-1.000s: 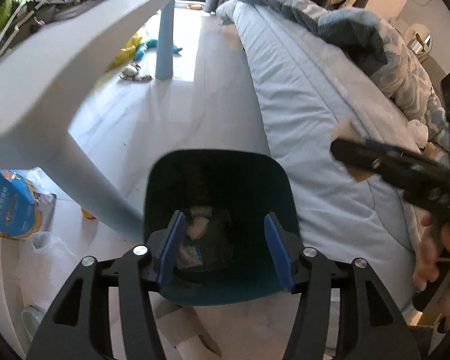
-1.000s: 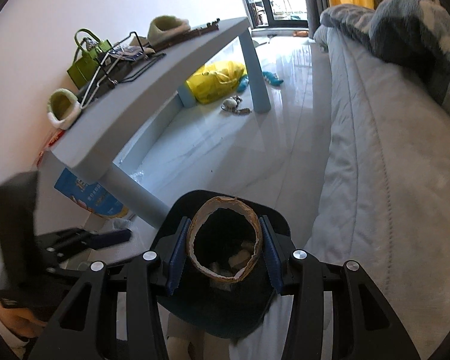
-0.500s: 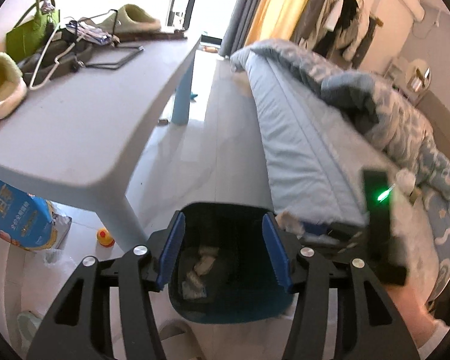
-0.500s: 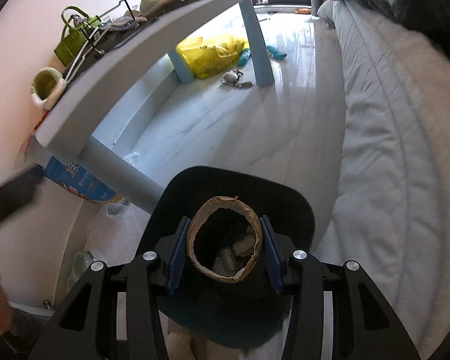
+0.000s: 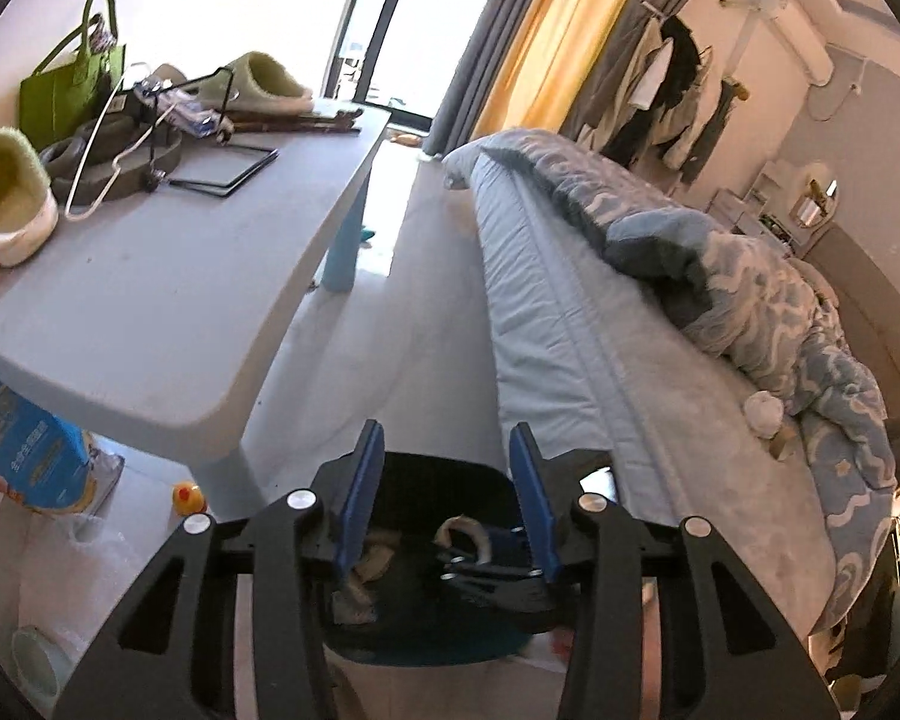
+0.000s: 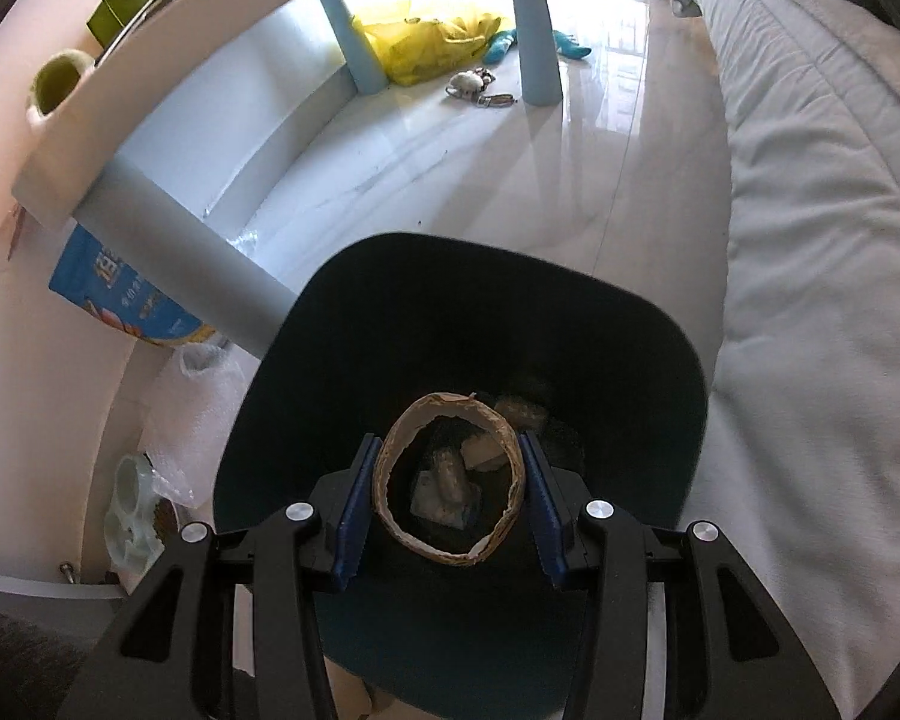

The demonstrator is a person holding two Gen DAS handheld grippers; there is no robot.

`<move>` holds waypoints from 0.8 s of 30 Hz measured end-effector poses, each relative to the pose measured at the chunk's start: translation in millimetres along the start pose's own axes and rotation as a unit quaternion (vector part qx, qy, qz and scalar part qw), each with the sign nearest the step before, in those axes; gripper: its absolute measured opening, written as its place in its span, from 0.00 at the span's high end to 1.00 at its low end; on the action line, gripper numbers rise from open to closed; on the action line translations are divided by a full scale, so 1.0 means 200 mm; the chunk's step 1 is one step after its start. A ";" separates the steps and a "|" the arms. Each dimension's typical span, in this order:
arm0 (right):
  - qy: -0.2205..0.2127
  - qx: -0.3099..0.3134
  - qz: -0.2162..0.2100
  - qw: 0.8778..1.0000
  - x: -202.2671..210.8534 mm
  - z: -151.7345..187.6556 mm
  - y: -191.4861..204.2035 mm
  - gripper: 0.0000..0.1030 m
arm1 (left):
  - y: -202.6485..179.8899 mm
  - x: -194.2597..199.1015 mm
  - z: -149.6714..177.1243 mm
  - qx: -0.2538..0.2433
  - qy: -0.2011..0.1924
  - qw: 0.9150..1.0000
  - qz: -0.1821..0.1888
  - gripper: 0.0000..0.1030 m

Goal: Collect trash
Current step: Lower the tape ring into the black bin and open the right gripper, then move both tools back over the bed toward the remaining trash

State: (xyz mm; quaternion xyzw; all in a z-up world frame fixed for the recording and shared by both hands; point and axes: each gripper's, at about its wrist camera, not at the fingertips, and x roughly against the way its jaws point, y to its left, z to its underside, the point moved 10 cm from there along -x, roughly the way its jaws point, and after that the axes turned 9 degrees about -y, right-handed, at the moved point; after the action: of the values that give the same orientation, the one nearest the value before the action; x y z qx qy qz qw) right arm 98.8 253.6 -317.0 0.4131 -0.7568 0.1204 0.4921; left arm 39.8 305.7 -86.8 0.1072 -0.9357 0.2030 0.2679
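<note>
Holding w/ nothing between its blue pads, the left gripper [image 5: 447, 498] hangs above the dark bin [image 5: 426, 630], jaws apart. Left of it: pale table [image 5: 168, 300] w/ green slippers and a green bag on top; under the table edge a blue printed bag [image 5: 24, 450] and a small yellow duck [image 5: 187, 498] on the floor. Straight below its tips: bin interior, crumpled paper scraps [image 5: 372, 558], and part of the other tool w/ a pale curved edge, prob. the tube. Right of it: the bed [image 5: 600, 348] w/ a blue quilt.

Right gripper [image 6: 447, 498]: jaws clamped on a cardboard tube [image 6: 447, 495], pads touching both sides, tube mouth facing the cam. Tube sits over the bin [image 6: 282, 420] opening, inside its rim line. Left of the tool: bubble wrap and a pale plastic item by the wall. Right: bed side.

Step, as judged: drop-off of the tube. Next move calls for opening the jaws only; already over the opening, so little re-aiming seems needed. Then on to more trash.

Hard to make out: how deep the tube sits rel. to the rim; the tube's length, since only its end shows; scraps seen through the tube are dim; bin's near rim is cut off by both tool bodies.
</note>
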 end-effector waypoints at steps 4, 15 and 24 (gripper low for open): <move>0.004 0.008 -0.002 1.000 -0.01 0.02 0.02 0.38 | -0.04 0.02 -0.02 -0.004 -0.007 1.000 0.005 0.56; -0.036 0.025 -0.003 0.999 0.13 -0.07 0.07 0.26 | -0.09 0.07 -0.10 -0.015 -0.034 0.999 0.001 0.56; -0.106 0.029 -0.002 0.994 0.48 -0.20 0.00 0.26 | -0.21 0.09 -0.15 -0.034 -0.058 0.998 0.003 0.55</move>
State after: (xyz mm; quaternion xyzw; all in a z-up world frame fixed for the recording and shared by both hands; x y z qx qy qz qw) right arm 107.5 227.6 -216.0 0.4391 -0.7998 0.0971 0.3975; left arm 52.8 279.2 -39.5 0.1065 -0.9564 0.1650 0.2161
